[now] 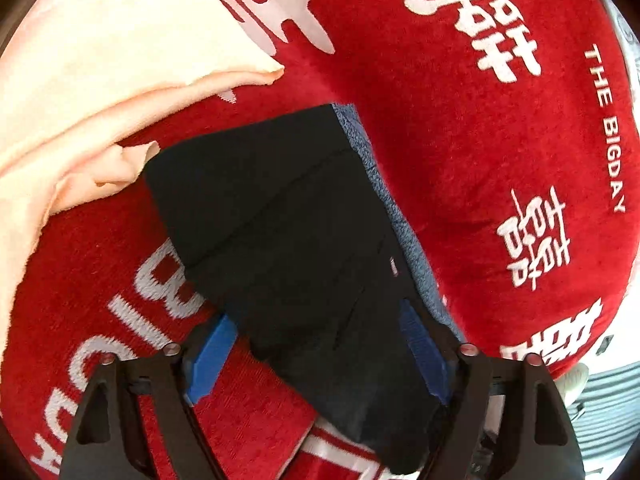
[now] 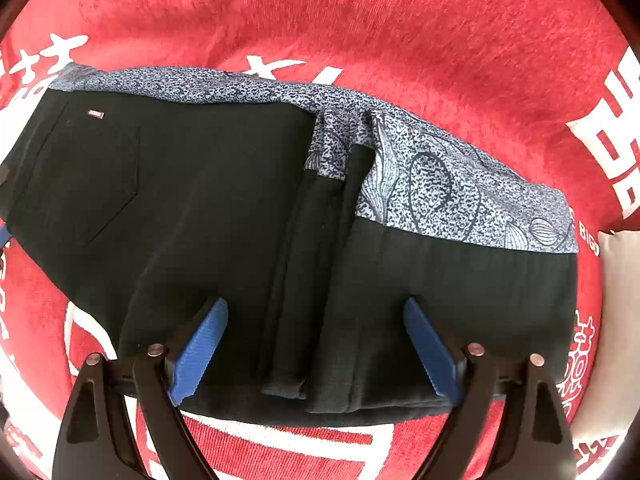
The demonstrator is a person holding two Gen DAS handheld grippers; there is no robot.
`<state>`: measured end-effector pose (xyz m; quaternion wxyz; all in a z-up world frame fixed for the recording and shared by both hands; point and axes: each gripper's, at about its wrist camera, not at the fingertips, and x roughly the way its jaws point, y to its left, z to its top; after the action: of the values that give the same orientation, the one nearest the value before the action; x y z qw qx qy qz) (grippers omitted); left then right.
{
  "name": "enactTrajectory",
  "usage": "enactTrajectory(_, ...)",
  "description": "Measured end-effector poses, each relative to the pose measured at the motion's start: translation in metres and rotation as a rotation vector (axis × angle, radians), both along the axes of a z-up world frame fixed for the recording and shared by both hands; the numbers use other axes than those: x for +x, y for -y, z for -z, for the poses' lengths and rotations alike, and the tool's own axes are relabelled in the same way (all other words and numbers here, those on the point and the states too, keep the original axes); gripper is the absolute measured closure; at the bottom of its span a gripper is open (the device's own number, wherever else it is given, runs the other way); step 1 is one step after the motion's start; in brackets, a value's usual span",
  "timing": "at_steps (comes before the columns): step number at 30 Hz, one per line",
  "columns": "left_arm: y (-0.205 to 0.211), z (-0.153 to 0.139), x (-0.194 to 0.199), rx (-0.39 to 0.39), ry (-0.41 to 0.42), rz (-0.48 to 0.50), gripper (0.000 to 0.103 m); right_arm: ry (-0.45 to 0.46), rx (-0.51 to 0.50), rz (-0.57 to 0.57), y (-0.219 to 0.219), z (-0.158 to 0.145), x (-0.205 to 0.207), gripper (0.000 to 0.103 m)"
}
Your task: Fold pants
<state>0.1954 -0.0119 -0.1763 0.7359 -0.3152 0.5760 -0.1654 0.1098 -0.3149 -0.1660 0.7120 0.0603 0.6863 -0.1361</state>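
The black pants (image 2: 224, 208) lie folded into a long bundle on the red blanket (image 2: 360, 20), with a blue-grey patterned cloth (image 2: 440, 184) showing along their far edge.

Your right gripper (image 2: 316, 344) points down over the bundle, its 2 blue fingers (image 2: 200, 344) spread wide. The near folded edge lies between them, but the pads are not pressing on the cloth, so nothing is grasped. From these fingers the bundle's long axis runs left to right, and the pocket end with the small label (image 2: 96, 113) lies well to the left.

Your left gripper (image 1: 320, 352) comes in at a slant at one narrow end. Its fingers (image 1: 212, 356) are also released; the end of the pants passes between them, close against the right finger and apart from the left one. From here the long axis runs straight ahead and away.

I judge the next fold would bring 1 end over the other, along that axis. The left hand is nearer an end. Open blanket lies ahead and to the right of the left fingers; the peach cloth (image 1: 100, 80) crowds the far-left corner, touching the pants there.
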Motion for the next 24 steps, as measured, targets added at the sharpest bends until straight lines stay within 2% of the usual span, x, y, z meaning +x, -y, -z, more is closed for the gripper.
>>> enactTrajectory(3,0.005,-0.011,0.005,-0.035,0.025,-0.005,0.020,0.001,0.000,0.003,0.000,0.000,0.000,0.012)
enactTrajectory(5,0.011,-0.013,0.006,-0.016,0.049,0.016,0.020,-0.001,0.000,0.005,0.000,0.001,0.000,0.012)
enactTrajectory(6,0.015,-0.007,0.008,0.012,0.025,0.023,0.020,-0.003,0.002,0.007,0.001,0.001,0.000,0.012)
enactTrajectory(8,0.013,0.007,0.010,0.011,-0.026,0.017,0.019,-0.006,0.005,0.007,0.003,0.000,0.004,0.012)
enactTrajectory(10,0.013,0.008,0.010,0.010,-0.020,0.000,0.019,-0.006,0.008,0.006,0.004,0.000,0.006,0.011)
enactTrajectory(12,0.021,0.005,0.011,0.064,-0.023,0.020,0.020,-0.003,0.010,0.004,0.006,-0.001,0.007,0.011)
enactTrajectory(14,0.029,0.000,0.012,0.135,-0.017,0.034,0.034,-0.001,0.010,0.003,0.008,-0.002,0.007,0.011)
enactTrajectory(16,0.028,0.000,0.013,0.198,-0.027,0.033,0.070,-0.004,0.012,0.006,0.009,-0.002,0.007,0.011)
enactTrajectory(19,0.022,0.001,0.011,0.191,-0.038,0.028,0.075,-0.017,0.018,0.004,0.010,-0.004,0.011,0.011)
enactTrajectory(22,0.036,-0.016,0.006,0.293,0.040,0.098,0.077,-0.039,0.037,0.016,0.013,-0.012,0.019,0.011)
enactTrajectory(24,0.050,-0.028,0.000,0.361,0.108,0.147,0.077,-0.019,0.072,0.036,0.015,-0.027,0.027,0.011)
